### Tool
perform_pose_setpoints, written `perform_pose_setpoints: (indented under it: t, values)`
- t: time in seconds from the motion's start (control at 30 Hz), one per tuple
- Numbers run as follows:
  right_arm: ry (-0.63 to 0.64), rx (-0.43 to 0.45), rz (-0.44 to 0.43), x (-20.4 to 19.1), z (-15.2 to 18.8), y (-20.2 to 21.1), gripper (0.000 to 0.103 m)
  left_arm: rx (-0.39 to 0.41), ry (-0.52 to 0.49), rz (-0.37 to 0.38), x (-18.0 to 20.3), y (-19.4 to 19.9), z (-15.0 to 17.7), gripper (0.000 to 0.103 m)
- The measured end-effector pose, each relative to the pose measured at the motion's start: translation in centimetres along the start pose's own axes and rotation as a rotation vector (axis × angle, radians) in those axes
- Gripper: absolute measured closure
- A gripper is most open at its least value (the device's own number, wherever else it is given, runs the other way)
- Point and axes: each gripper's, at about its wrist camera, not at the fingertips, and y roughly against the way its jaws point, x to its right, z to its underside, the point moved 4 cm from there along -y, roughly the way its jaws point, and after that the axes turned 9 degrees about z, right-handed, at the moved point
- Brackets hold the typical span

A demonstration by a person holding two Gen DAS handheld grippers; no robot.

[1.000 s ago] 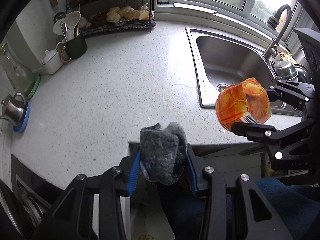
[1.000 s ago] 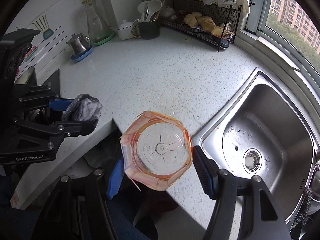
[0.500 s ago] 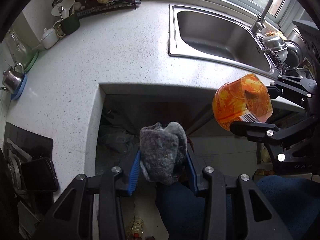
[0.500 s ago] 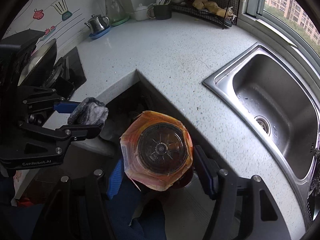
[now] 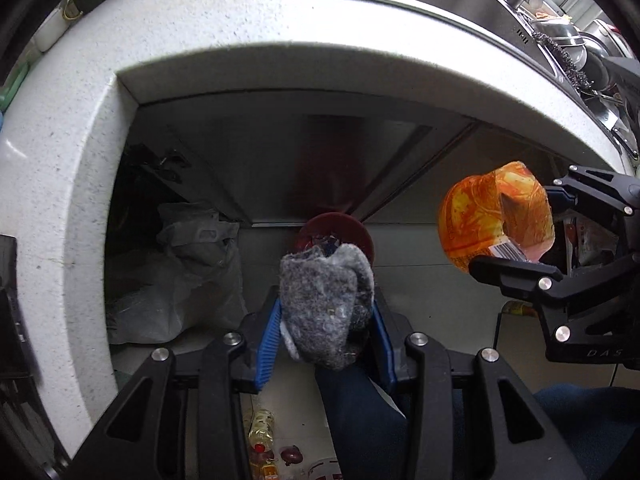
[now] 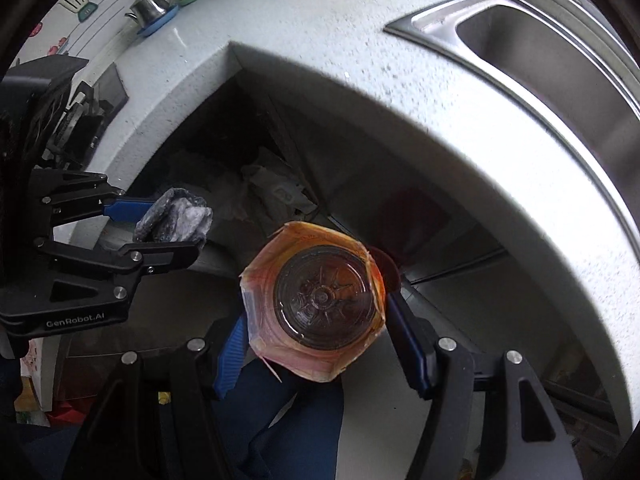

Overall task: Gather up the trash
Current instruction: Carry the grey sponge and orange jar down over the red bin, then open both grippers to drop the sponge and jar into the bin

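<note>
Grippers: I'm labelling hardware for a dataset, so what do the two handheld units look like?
Both the left gripper and right gripper are matte black angular linkages with silver screw heads and ribbed blue finger pads. White lettering reads "GenRobot.AI" on the left unit; partly visible "DAS" on the right. No cables visible.

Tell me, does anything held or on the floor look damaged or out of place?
The orange bottle in the right gripper looks crushed, its label torn. A yellow bottle lies on the floor.
</note>
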Motion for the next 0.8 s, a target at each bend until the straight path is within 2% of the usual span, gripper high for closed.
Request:
perform_pose_setpoints:
  t: [0.07, 0.33, 0.57, 0.8]
  values:
    - [-0.006, -0.011, 0.008, 0.1, 0.5, -2.5, 0.041, -0.002, -0.001, 0.010, -0.3, -2.5, 0.2, 0.065]
    - [-0.047, -0.066, 0.011, 1.1, 2.2, -13.7, 0.041, -0.096, -0.006, 0.052, -1.9, -15.1, 0.9, 0.065]
    - [-0.054, -0.102, 0.007, 2.1, 3.6, -22.9, 0.041, -0.156, -0.023, 0.061, -3.6, -26.0, 1.4, 0.065]
    - [-0.039, -0.134, 0.006, 1.8, 4.4, -29.8, 0.041, -0.185, -0.006, 0.061, -5.5, -33.2, 1.9, 0.064]
